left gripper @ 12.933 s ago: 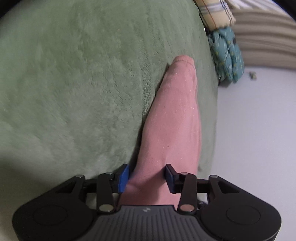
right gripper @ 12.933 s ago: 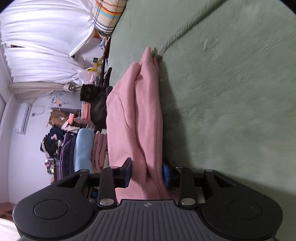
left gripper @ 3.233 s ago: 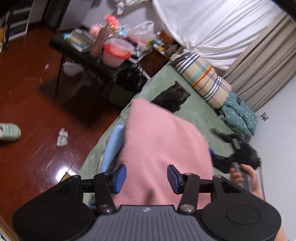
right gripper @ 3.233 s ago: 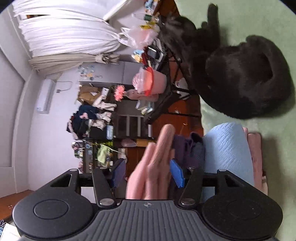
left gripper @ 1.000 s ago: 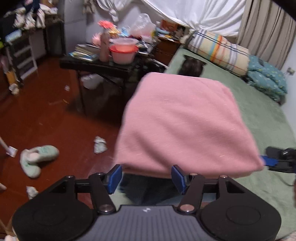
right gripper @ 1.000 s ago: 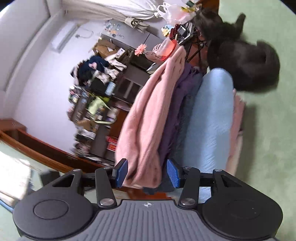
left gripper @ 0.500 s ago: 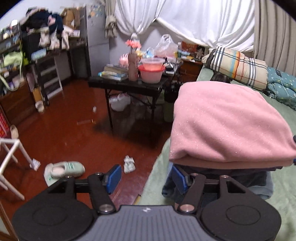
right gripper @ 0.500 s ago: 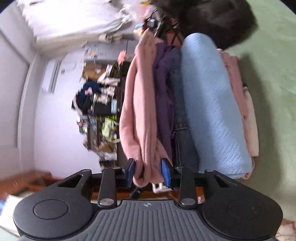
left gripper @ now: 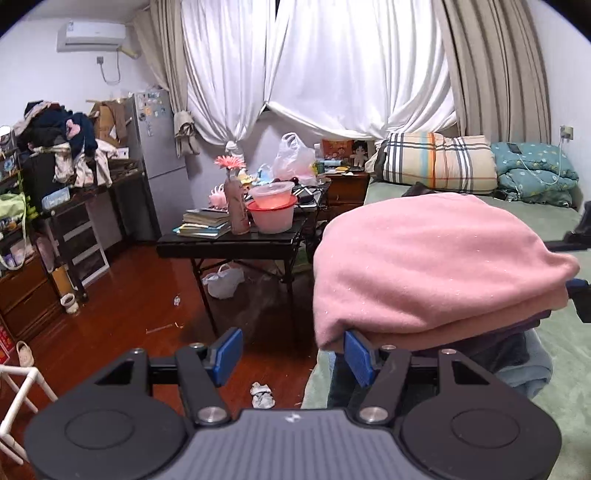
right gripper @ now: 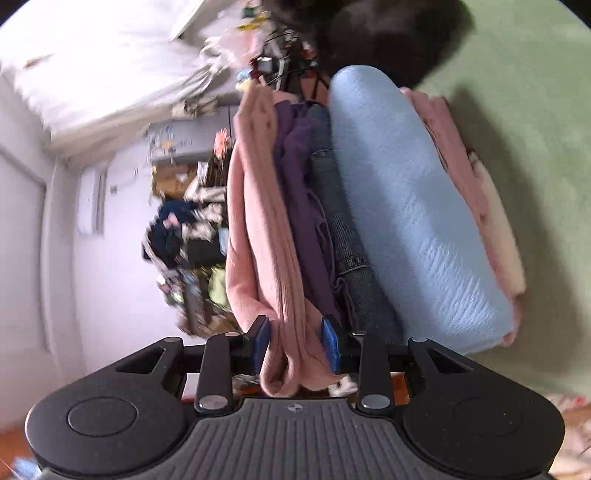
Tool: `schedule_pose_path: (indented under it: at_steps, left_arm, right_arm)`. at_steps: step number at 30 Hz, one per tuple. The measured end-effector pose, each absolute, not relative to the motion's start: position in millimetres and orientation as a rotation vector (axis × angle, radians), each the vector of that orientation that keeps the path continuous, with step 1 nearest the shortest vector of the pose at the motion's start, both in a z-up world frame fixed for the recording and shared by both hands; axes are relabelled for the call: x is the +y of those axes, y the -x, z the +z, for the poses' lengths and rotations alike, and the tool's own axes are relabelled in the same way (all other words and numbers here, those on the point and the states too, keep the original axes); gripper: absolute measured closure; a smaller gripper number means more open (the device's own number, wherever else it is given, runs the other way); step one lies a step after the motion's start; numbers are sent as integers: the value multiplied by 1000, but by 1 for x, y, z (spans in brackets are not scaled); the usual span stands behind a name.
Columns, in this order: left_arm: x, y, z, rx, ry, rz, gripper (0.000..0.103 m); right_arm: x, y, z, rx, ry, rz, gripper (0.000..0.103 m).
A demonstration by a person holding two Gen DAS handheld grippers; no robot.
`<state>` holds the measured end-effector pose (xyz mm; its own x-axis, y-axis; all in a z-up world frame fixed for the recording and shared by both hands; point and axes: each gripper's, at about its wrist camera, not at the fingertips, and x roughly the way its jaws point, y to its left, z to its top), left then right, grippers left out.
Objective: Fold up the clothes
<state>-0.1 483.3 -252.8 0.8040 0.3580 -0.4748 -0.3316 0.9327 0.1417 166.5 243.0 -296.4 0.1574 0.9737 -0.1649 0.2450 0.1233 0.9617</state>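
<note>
A folded pink garment [left gripper: 436, 266] lies on top of a stack of folded clothes at the corner of the green bed [left gripper: 561, 350]. In the right wrist view the stack shows side on: pink garment [right gripper: 258, 236], purple piece [right gripper: 303, 206], denim [right gripper: 340, 229], light blue knit [right gripper: 413, 221]. My left gripper [left gripper: 291, 352] is open and empty, its right finger just under the pink garment's corner. My right gripper [right gripper: 295, 345] is shut on the pink garment's edge.
A black cat [right gripper: 384, 33] lies on the bed just beyond the stack. A black folding table [left gripper: 236, 243] with books, a red bowl and a vase stands left of the bed. Striped and teal bedding [left gripper: 436, 162] lies at the bed's head. Litter is on the wooden floor.
My left gripper has let go of the pink garment and drawn back to the left. My right gripper has closed on the garment's edge as it rests on the stack.
</note>
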Motion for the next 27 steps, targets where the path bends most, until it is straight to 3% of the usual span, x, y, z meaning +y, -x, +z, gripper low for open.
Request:
schedule_pose_path:
  at_steps: [10,13,27]
  left_arm:
    - [473,-11,-264,545,-184,404,41]
    - [482,-9,-264,534,-128,442,42]
    - [486,24,-261,616,-45,441,44]
  right_arm:
    - [247,-168,-286,1326,-1235,884,71]
    - [254,-170,-284,1335,-1165,931,92]
    - [239,-166,-276,1255,-970,1008,94]
